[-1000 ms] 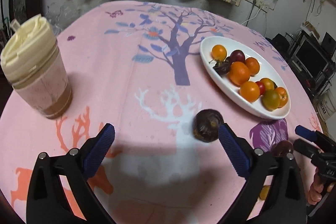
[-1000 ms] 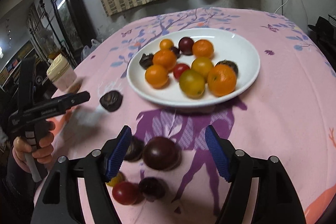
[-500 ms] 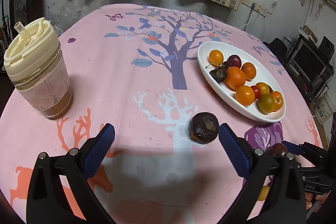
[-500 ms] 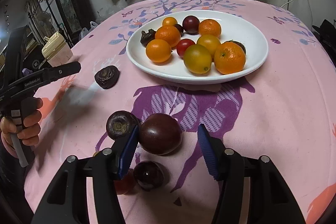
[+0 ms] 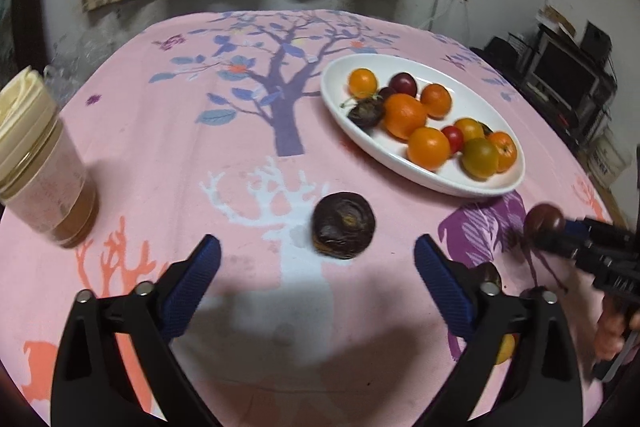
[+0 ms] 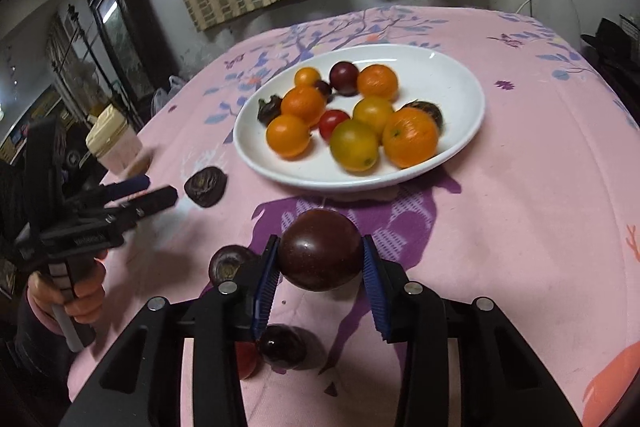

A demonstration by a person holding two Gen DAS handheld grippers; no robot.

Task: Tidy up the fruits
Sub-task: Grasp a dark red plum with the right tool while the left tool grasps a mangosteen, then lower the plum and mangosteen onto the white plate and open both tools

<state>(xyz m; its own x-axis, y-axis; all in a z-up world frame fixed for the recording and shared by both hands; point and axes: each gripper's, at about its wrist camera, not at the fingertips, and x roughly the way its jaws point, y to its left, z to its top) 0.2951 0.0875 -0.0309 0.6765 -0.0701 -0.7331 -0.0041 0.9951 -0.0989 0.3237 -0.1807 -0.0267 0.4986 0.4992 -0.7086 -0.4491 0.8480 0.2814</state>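
Observation:
My right gripper [image 6: 320, 257] is shut on a dark red plum [image 6: 321, 255] and holds it above the pink cloth, in front of the white plate [image 6: 460, 95] of oranges, tomatoes and plums. The plum also shows in the left wrist view [image 5: 544, 219]. My left gripper [image 5: 316, 255] is open, just short of a wrinkled dark passion fruit [image 5: 343, 231], which also shows in the right wrist view [image 6: 206, 185]. Loose fruits lie under the right gripper: a dark round fruit [image 6: 228, 263], a dark plum [image 6: 282, 347] and a red tomato [image 6: 245, 361].
A lidded drink cup [image 5: 38, 163] stands at the left of the table; it also shows in the right wrist view [image 6: 116, 143]. A yellow fruit [image 5: 505, 347] lies behind my left gripper's right finger. The white plate [image 5: 408, 163] sits right of the tree print.
My right gripper has shut on the dark red plum and lifted it off the cloth. My left gripper has stayed open by the passion fruit, shifting only slightly.

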